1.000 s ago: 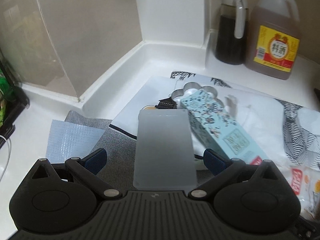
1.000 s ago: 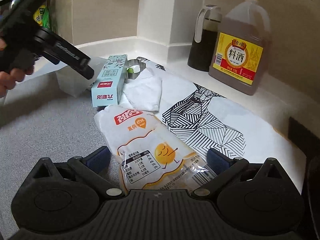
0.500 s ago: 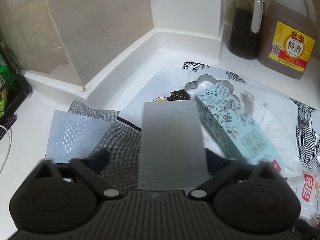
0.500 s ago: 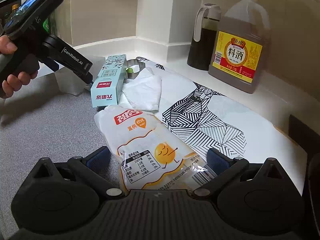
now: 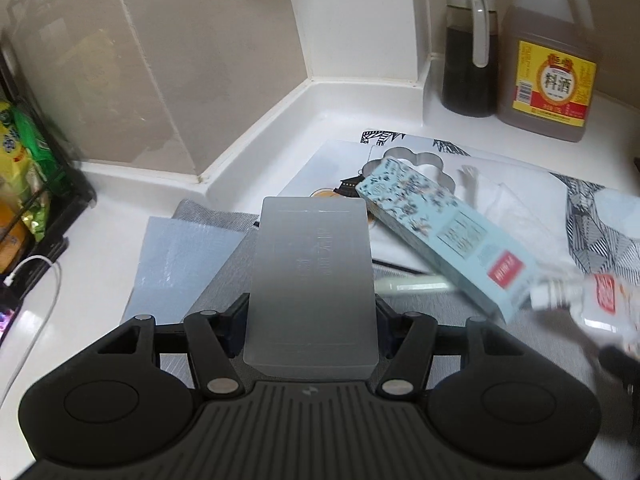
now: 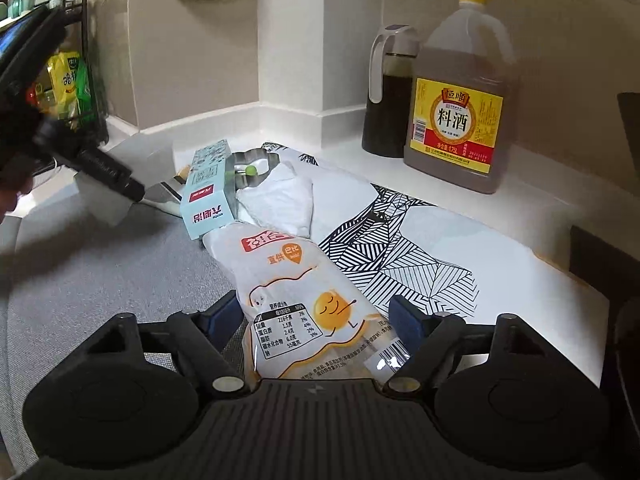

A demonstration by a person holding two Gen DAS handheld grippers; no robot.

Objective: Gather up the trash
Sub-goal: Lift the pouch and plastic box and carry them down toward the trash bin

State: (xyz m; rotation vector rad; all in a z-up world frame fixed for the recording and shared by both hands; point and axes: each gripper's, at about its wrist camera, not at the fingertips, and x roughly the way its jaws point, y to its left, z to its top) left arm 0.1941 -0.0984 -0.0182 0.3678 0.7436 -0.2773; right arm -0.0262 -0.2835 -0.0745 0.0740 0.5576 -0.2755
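Frosted translucent plastic fills the left gripper [image 5: 312, 312]: a rectangular plastic box [image 5: 312, 280] stands between its closing jaws, whose pads already press its two long sides. The right gripper [image 6: 316, 316] is closing too, its blue pads flanking a bread wrapper [image 6: 296, 300] with an orange cartoon face, though a gap shows on each side, so it holds nothing yet.

Taking the box as the landmark: just to its right lies a pale blue floral carton [image 5: 436, 236], tilted, with the wrapper at the carton's near end. Behind the carton sit a flower-shaped metal cutter [image 5: 420, 162] and a crumpled white tissue [image 6: 280, 200], all on a zebra-print mat [image 6: 400, 256]. Further right, against the wall, stand an oil dispenser [image 5: 468, 48] and a cooking wine jug [image 5: 552, 60].

By my reading the collecting has barely begun: one piece gripped, one about to be, while carton and tissue wait; no bin is visible.
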